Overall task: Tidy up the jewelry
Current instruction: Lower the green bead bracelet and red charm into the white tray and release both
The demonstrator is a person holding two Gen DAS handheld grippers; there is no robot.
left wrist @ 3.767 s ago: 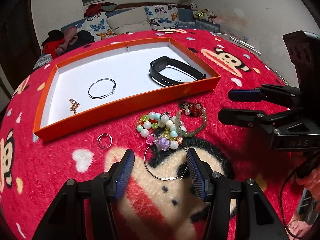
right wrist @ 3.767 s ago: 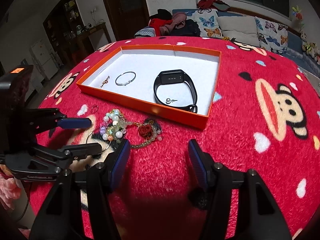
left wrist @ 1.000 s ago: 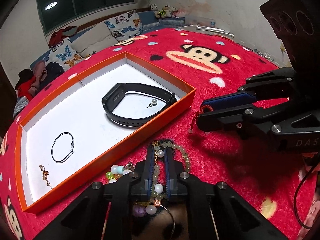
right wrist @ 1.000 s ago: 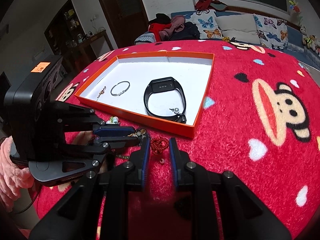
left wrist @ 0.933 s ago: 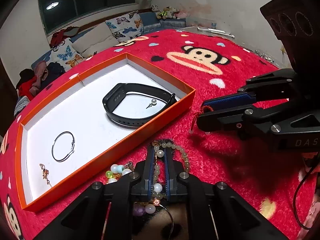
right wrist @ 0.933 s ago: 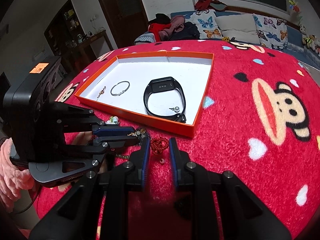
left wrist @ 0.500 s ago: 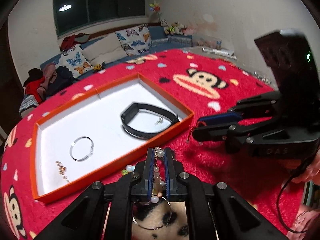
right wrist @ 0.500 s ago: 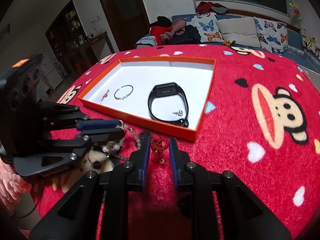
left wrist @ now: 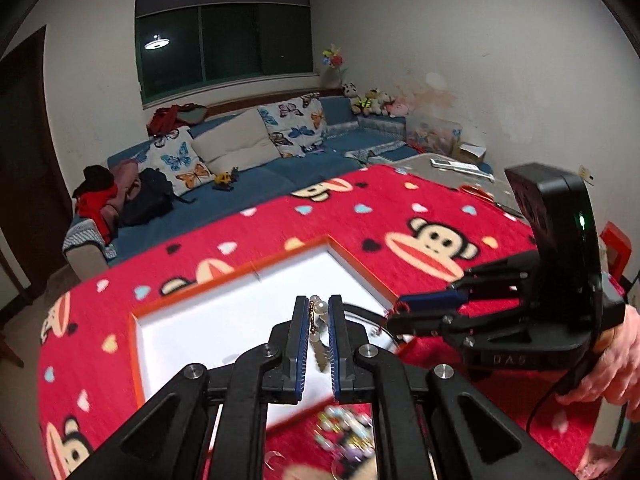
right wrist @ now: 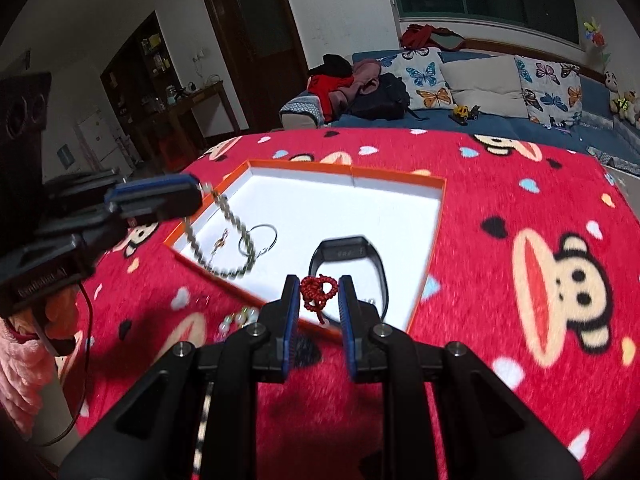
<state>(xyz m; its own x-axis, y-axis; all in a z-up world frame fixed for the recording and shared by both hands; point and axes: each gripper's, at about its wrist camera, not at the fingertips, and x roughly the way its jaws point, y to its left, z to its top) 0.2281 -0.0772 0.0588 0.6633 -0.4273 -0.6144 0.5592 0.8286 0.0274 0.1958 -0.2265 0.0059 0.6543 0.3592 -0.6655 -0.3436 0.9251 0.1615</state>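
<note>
Right wrist: red knotted bracelet, bunched.

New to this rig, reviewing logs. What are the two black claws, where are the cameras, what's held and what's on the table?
No robot: a person holds a two-finger claw in each hand, each with a fisheye camera looking along its fingers. In the left view, the left claw is shut on a beaded bracelet, which hangs over the orange tray. In the right view, the right claw grips a red knotted cord. The tray sits on a red monkey-print blanket and holds a black wristband and a thin metal hoop. Loose beads lie outside it.
</note>
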